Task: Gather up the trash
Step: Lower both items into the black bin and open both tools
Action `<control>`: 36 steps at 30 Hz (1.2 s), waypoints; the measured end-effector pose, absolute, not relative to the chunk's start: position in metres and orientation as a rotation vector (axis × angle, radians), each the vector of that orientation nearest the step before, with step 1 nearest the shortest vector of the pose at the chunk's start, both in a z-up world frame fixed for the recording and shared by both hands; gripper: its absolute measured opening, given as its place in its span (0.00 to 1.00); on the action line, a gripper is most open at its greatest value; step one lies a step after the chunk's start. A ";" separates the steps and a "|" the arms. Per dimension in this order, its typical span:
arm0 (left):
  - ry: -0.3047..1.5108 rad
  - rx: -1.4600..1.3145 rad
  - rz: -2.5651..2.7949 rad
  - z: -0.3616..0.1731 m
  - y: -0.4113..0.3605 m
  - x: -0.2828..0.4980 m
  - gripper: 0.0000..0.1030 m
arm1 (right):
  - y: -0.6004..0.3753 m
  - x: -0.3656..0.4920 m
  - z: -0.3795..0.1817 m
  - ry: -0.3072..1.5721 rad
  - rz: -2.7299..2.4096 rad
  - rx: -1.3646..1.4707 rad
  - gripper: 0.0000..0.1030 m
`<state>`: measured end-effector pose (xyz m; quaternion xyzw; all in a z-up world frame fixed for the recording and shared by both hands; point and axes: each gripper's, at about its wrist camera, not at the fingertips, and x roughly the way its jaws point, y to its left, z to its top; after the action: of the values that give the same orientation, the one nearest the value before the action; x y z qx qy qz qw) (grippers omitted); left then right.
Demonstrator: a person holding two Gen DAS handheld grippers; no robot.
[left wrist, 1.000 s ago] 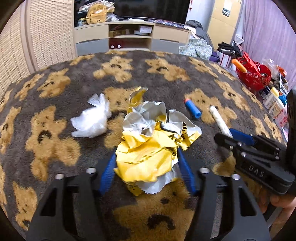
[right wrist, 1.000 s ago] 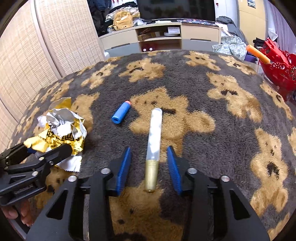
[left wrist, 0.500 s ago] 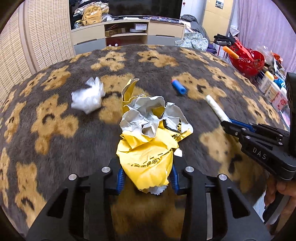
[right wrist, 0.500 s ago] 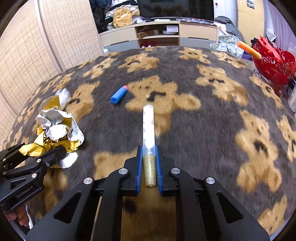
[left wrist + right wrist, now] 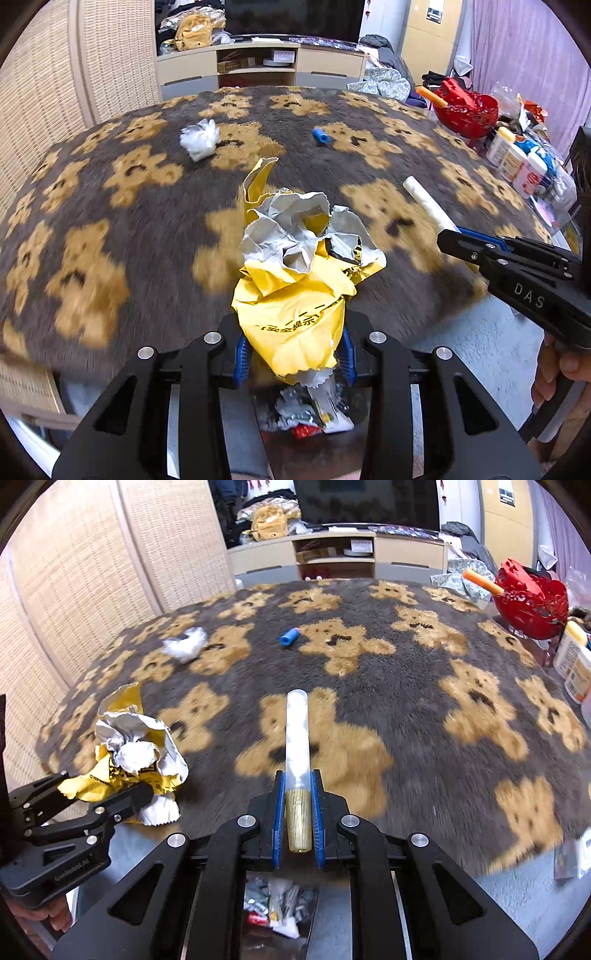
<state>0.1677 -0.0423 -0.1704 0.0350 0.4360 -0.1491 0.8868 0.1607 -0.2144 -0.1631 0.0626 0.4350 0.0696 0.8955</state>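
Whereas a second ago both grippers stood low over the surface (image 5: 110, 206) with jaws apart around their trash, each now grips its piece, and both have drawn back past the near edge. The left gripper (image 5: 293, 356) has its jaws clamped on the yellow wrapper (image 5: 295, 295), which has closed up narrower than before and now hangs off the surface. The right gripper (image 5: 298, 818) has its jaws clamped together on the gold end of the tube (image 5: 297, 746); a second ago the tube lay flat between open jaws. The tube's long axis runs straight away from the right gripper, its white end pointing toward the far edge of the surface and its gold end nearest the camera. The wrapper stands upright in the left jaws, its torn silver side up. Below both grippers, past the near edge, a bin (image 5: 277, 904) of trash shows on the floor. A white wad (image 5: 199, 138) lies near the far left of the surface and a blue dart (image 5: 320, 136) toward the far middle, well apart from both grippers. A red basket (image 5: 532, 598) and bottles (image 5: 517, 158) crowd the right edge; the near middle is open.
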 end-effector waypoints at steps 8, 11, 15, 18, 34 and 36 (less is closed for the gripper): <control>0.890 0.072 -0.306 -0.164 -0.036 0.110 0.34 | -0.209 0.100 -0.158 0.903 0.183 0.138 0.14; 0.891 0.073 -0.307 -0.165 -0.035 0.092 0.34 | -0.204 0.080 -0.161 0.916 0.198 0.139 0.14; 0.906 0.067 -0.306 -0.174 -0.033 0.074 0.34 | -0.194 0.062 -0.170 0.942 0.229 0.133 0.14; 0.929 0.068 -0.302 -0.186 -0.031 0.063 0.34 | -0.186 0.051 -0.181 0.970 0.253 0.132 0.14; 1.128 0.031 -0.291 -0.271 -0.023 0.056 0.35 | -0.182 0.048 -0.260 1.159 0.241 0.179 0.14; 1.148 0.033 -0.297 -0.280 -0.025 0.059 0.35 | -0.183 0.051 -0.267 1.175 0.240 0.192 0.14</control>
<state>0.0592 -0.0247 -0.2796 0.0157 0.5411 -0.1399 0.8291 0.0512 -0.1826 -0.2672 0.0901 0.5519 0.1129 0.8213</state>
